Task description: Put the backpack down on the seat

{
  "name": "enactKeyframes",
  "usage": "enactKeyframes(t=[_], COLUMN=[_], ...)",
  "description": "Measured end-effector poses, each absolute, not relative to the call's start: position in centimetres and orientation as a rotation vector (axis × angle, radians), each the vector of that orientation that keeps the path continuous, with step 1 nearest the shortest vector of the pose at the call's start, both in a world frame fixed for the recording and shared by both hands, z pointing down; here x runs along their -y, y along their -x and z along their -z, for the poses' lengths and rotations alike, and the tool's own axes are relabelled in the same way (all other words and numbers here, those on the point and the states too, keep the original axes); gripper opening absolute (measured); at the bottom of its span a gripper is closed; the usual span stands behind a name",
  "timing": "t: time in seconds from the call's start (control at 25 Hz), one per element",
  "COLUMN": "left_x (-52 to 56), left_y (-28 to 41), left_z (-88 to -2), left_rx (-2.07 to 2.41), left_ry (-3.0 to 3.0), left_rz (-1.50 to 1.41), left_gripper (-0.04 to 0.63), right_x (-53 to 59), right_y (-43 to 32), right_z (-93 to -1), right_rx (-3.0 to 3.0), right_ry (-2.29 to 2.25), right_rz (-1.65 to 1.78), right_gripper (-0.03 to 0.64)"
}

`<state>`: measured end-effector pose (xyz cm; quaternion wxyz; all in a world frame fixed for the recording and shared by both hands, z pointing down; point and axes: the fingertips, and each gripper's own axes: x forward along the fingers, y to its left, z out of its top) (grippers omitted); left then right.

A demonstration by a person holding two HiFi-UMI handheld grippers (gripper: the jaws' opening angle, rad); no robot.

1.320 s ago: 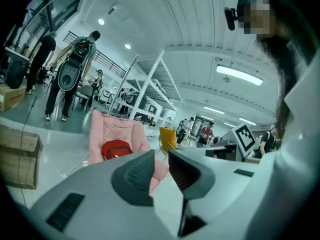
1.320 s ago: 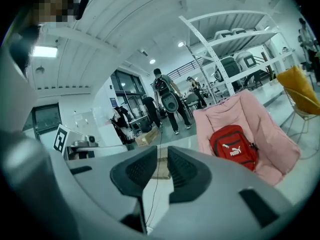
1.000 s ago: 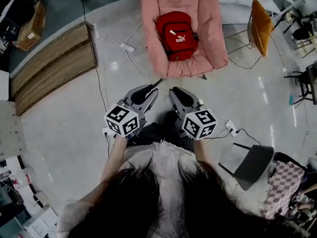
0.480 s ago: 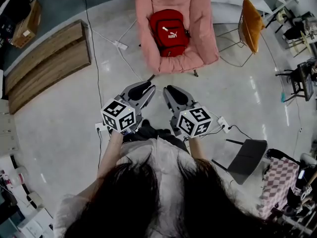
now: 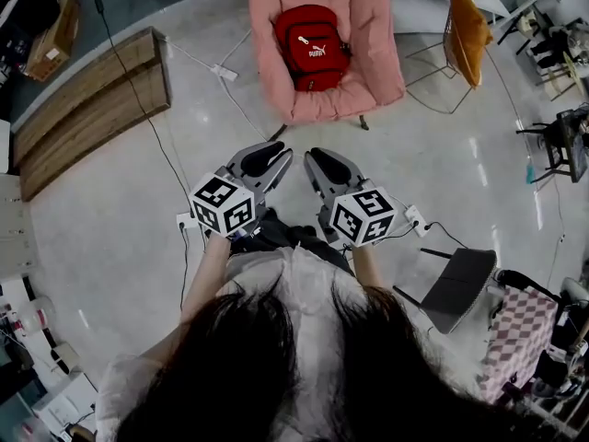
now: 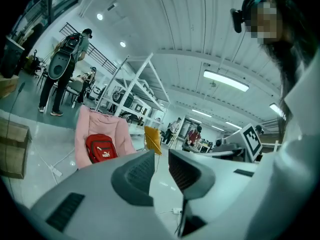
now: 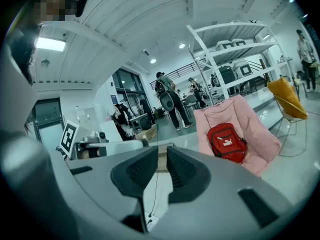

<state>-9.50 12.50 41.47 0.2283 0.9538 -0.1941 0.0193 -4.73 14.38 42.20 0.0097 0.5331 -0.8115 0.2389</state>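
A red backpack (image 5: pixel 311 46) rests upright on the seat of a pink padded chair (image 5: pixel 373 72), at the top of the head view. It shows small and far in the left gripper view as the backpack (image 6: pixel 100 148) on the chair (image 6: pixel 125 139), and in the right gripper view as the backpack (image 7: pixel 226 141) on the chair (image 7: pixel 262 149). My left gripper (image 5: pixel 269 160) (image 6: pixel 161 164) is held close to the body, well short of the chair, with a narrow empty gap between its jaws. My right gripper (image 5: pixel 320 166) (image 7: pixel 162 166) hangs beside it, nearly closed and empty.
A low wooden platform (image 5: pixel 87 109) lies at the left. An orange wire chair (image 5: pixel 465 35) stands right of the pink one, a dark chair (image 5: pixel 458 288) near my right side. Cables and a power strip (image 5: pixel 224 74) cross the floor. People (image 6: pixel 60 79) stand in the background.
The chair and backpack have slid up and slightly left in the head view. Both grippers stay in front of the body, empty, and have shifted only a little.
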Motion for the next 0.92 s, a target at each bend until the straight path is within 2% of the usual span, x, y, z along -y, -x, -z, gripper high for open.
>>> enactKeyframes(t=[0.92], left_x=[-11.5], left_y=[9.3], left_z=[-40.6], left_rx=[0.665], left_ry=[-2.657], left_rz=[-0.045], left_gripper=[0.098], right_x=[-15.9], right_y=[1.5], right_z=[-42.0], right_rx=[2.517], right_ry=[-1.676], right_rz=[-0.685], right_gripper=[0.066])
